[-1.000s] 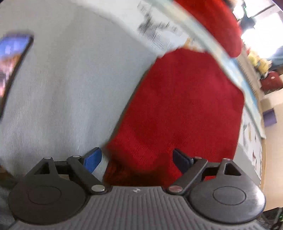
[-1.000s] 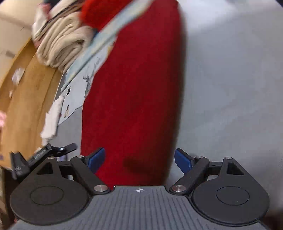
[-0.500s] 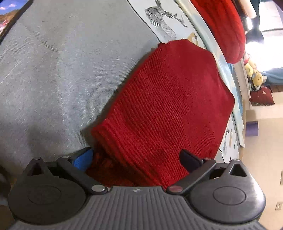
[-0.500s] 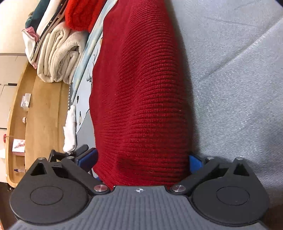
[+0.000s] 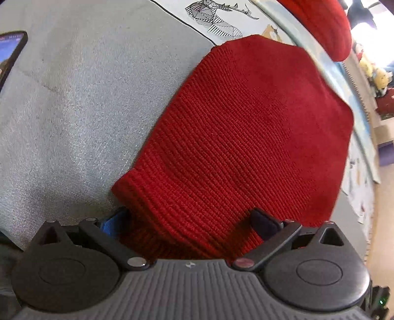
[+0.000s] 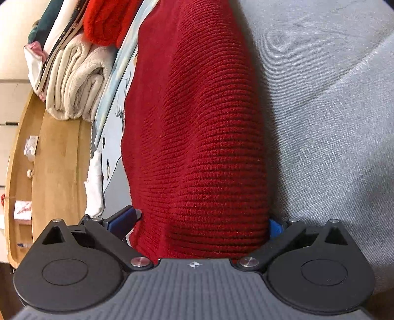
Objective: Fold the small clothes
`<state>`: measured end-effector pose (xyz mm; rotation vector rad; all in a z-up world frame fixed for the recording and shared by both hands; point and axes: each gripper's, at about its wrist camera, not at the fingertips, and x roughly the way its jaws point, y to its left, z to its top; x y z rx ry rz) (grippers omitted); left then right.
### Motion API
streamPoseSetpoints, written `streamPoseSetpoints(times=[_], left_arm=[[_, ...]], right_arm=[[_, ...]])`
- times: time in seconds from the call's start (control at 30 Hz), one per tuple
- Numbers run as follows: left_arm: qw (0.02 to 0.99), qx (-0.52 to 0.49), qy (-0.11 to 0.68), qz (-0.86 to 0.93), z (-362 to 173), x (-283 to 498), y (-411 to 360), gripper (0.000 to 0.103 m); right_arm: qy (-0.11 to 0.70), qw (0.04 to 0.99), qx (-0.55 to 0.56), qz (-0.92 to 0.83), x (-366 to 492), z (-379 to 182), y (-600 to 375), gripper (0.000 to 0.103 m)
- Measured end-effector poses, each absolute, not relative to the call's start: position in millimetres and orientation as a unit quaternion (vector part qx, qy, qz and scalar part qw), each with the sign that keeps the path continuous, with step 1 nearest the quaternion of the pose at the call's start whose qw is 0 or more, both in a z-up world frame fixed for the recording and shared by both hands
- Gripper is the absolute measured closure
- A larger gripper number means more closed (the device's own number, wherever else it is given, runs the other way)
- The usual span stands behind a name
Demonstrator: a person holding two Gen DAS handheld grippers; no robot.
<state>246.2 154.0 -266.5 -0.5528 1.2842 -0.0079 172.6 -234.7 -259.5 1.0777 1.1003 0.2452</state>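
A dark red ribbed knit garment [image 5: 241, 128] lies flat on a grey fabric surface [image 5: 73, 110]; it also fills the middle of the right wrist view [image 6: 197, 137]. My left gripper [image 5: 189, 221] is open, its blue pads astride the garment's near rolled edge, the fabric bunched between them. My right gripper [image 6: 204, 224] is open too, its pads on either side of the garment's other end. Both jaws stand wide, not closed on the knit.
A printed cloth with line drawings [image 5: 221, 22] lies under the garment's far edge. A bright red item [image 5: 325, 24] sits beyond. A phone [image 5: 9, 54] lies far left. Folded cream towels [image 6: 76, 81] and a wooden board [image 6: 54, 172] are at the left.
Both grippers have moved in onto the garment's ends, so the knit now sits between the open pads. The garment itself has stayed in place.
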Motion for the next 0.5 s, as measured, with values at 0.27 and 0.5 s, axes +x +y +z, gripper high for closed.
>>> streamPoseSetpoints(times=[0.27,0.5], left_arm=[[0.770,-0.246,0.589,0.000,-267.6,251.2,145.9,0.000],[0.772,-0.239,0.589,-0.003,-267.2,250.8,146.8,0.000]], right_arm=[[0.489,0.714,0.487,0.117,165.6,-263.6,-241.5,0.006],[0.490,0.721,0.475,0.120,167.1,-262.7,-237.9,0.005]])
